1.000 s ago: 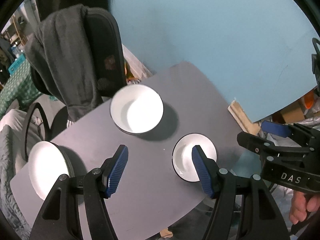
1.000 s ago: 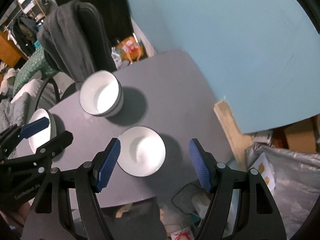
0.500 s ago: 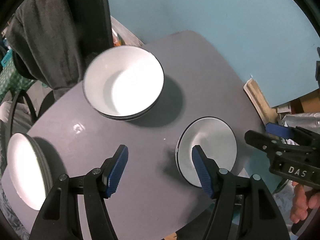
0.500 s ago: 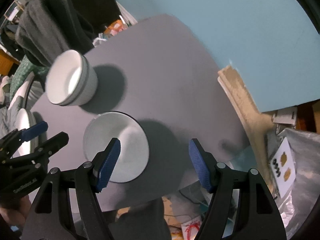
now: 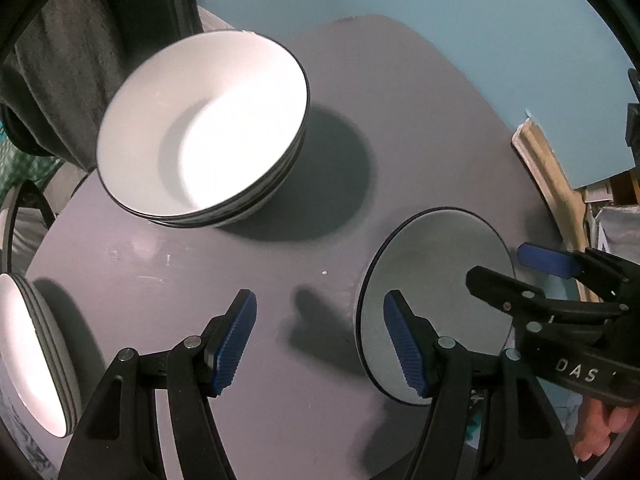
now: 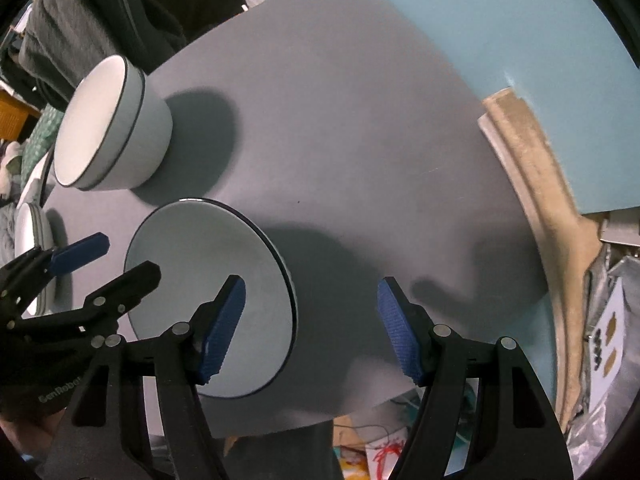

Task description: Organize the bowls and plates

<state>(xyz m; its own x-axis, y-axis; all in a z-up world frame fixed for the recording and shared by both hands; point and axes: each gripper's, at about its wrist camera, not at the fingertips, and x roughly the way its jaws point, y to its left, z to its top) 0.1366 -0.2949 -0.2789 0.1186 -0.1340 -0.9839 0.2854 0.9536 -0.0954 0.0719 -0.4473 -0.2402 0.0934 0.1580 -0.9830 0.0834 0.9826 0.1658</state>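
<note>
The small white plate with a thin dark rim (image 6: 208,280) lies flat on the round grey counter (image 6: 360,140), near its front edge. In the right wrist view it sits under the left jaw of the right gripper (image 6: 310,328), and its right edge reaches into the gap between the jaws. In the left wrist view the same plate (image 5: 436,280) lies under the right jaw of the left gripper (image 5: 320,344).

Both pairs of jaws are wide apart and hold nothing.

Ahead of the left jaws stands a stack of white bowls with dark rims (image 5: 204,132). Far off to their left, at the counter's edge, is a stack of white plates (image 5: 36,356).

The small plate looks hard and smooth, like china. It is likely light, but it could slip or chip if it drops. It lies low on the counter, so the best place to grab looks like the rim, with one jaw above and one below. The edge by the front of the counter seems easiest to reach.
</note>
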